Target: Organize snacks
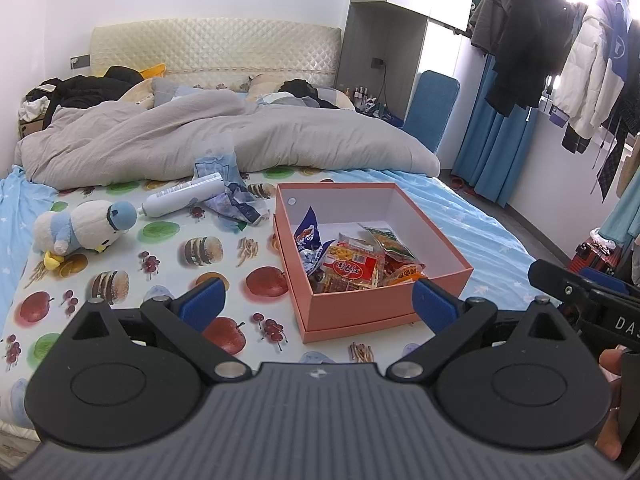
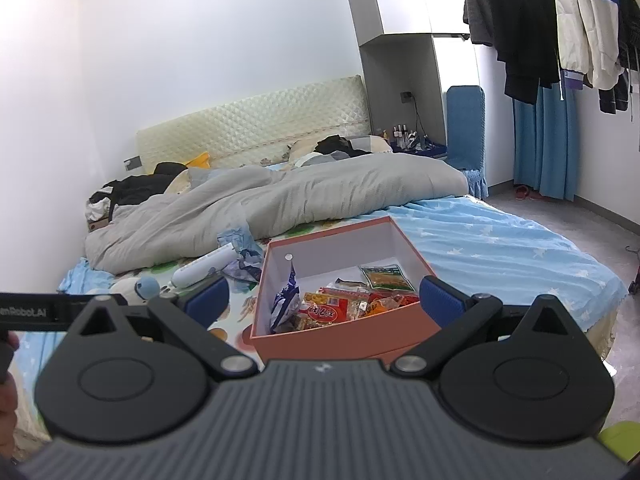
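A pink box (image 1: 384, 304) sits open on a bed (image 1: 472, 216), on a cloth (image 1: 168, 256) printed with fruit and burgers. Inside the box lie the snacks (image 1: 356, 264): a red and yellow packet, an orange one, a green and yellow one, and a blue bag (image 1: 308, 236) leaning upright against the left wall.

The left gripper (image 1: 318, 300) hovers just in front of the box, its blue-padded fingers (image 1: 200, 304) spread wide and holding nothing. The right gripper (image 2: 322, 300) hovers near the box's front wall (image 2: 340, 340), fingers (image 2: 438, 300) also spread wide and empty.

On the cloth left of the box lie a white bottle (image 1: 184, 200) on its side, crumpled blue wrapping (image 1: 236, 204) touching it, and a penguin toy (image 1: 80, 228) farther left. A rumpled grey duvet (image 1: 208, 140) covers the bed behind them. Coats (image 1: 552, 40) hang at the right.
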`<action>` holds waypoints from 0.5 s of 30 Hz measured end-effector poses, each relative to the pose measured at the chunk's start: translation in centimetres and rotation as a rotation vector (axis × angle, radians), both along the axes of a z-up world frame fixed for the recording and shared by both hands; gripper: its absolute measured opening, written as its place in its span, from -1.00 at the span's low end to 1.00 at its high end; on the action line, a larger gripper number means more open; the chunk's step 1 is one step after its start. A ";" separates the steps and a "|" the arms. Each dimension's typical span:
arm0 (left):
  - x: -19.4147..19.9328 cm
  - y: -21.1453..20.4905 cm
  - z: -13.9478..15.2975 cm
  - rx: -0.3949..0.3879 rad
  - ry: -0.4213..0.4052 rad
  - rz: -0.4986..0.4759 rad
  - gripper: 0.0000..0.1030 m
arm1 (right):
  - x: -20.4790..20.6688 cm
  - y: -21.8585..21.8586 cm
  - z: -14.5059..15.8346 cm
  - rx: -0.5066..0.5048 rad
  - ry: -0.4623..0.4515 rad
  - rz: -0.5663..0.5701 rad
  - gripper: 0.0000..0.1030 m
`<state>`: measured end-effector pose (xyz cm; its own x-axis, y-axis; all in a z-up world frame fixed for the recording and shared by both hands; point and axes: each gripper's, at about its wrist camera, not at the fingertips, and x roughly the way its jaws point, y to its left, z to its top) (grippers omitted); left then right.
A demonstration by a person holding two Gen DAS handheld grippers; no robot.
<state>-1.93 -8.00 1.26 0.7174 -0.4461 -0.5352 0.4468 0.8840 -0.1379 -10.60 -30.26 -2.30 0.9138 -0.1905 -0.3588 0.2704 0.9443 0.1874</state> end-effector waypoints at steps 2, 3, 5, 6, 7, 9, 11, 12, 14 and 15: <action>0.0 0.0 0.0 0.000 -0.002 0.000 0.97 | 0.0 0.0 0.0 0.000 -0.002 0.000 1.00; 0.0 0.0 0.0 -0.001 -0.001 0.001 0.97 | 0.0 0.0 0.0 -0.001 -0.003 0.000 1.00; 0.0 0.1 0.0 -0.002 -0.002 0.000 0.97 | 0.0 0.0 0.0 0.000 -0.004 0.000 1.00; 0.0 0.1 0.0 -0.002 -0.003 -0.002 0.97 | 0.1 0.0 0.0 0.001 -0.004 -0.001 1.00; 0.0 0.1 0.0 -0.002 -0.003 -0.002 0.97 | 0.0 0.0 0.0 -0.001 -0.003 0.000 1.00; 0.0 0.0 0.0 -0.004 -0.004 -0.005 0.97 | 0.0 0.0 0.1 -0.001 -0.002 -0.001 1.00; -0.1 -0.1 0.1 0.003 -0.010 -0.009 0.97 | 0.1 0.0 0.1 0.000 -0.004 -0.001 1.00; -0.1 -0.1 0.2 0.004 -0.012 -0.010 0.97 | 0.0 0.0 0.1 0.000 -0.003 -0.002 1.00; -0.1 -0.1 0.3 0.004 -0.011 -0.013 0.97 | 0.0 -0.1 0.1 0.001 -0.003 0.000 1.00; -0.1 -0.1 0.3 0.005 -0.011 -0.013 0.97 | 0.0 -0.1 0.1 -0.001 -0.003 -0.001 1.00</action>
<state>-2.01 -8.08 1.56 0.7176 -0.4529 -0.5290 0.4598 0.8787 -0.1285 -10.57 -30.31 -2.23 0.9147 -0.1915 -0.3559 0.2707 0.9442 0.1877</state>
